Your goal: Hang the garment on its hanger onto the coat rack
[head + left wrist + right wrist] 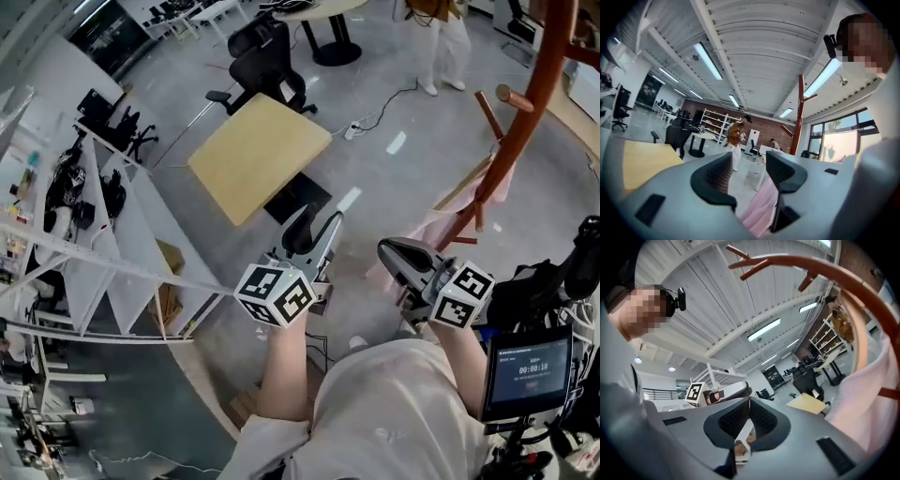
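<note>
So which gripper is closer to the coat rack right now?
Right. The right gripper is just left of the lower pole of the coat rack, beside the pink garment. The left gripper is farther left, toward the wooden table.

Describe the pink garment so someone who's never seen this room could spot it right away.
Find the tall reddish-brown coat rack at the head view's right. The pink garment hangs beside its pole on a pale wooden hanger. It is the only soft, pink thing there, among hard furniture in black, white and yellow.
</note>
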A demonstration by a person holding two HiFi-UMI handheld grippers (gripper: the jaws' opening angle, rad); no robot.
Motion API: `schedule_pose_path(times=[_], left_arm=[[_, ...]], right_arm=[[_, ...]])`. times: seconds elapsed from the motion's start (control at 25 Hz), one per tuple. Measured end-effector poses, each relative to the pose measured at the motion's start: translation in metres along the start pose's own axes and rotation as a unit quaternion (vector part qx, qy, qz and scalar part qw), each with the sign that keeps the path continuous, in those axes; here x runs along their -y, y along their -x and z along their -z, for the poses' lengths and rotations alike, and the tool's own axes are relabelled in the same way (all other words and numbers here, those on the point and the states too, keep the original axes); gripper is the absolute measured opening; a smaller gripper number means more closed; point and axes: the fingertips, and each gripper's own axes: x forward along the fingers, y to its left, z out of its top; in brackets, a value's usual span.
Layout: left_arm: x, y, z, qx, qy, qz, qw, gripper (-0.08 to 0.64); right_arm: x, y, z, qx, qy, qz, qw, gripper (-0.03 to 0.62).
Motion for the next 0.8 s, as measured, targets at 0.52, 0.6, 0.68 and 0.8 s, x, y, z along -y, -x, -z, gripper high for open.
schedule_pose_path(times=[0.52,0.6,0.68,0.8], left_arm=[[-0.075,0.2,0.031,0.06,0.062,-0.196,0.9768,0.22],[-0.076,0.222,0.035,0.067,0.075,-0.215,0.9714,0.159],[-0.081,0.243,0.041,0.071,0.089,-0.241,0.9639,0.018],[-0.092,0.26,0.057,0.069,0.101,-0.259,0.958,0.005]], right_arm=[[-0.105,-0.126,0.099,-0.123,-0.047,-0.188,0.973,0.012],[-0.119,-0.136,0.105,-0.135,-0.049,-0.202,0.969,0.012],[-0.131,-0.144,0.113,-0.146,-0.05,-0.213,0.965,0.012],[-0.134,-0.154,0.13,-0.155,-0.051,-0.224,0.961,0.012]])
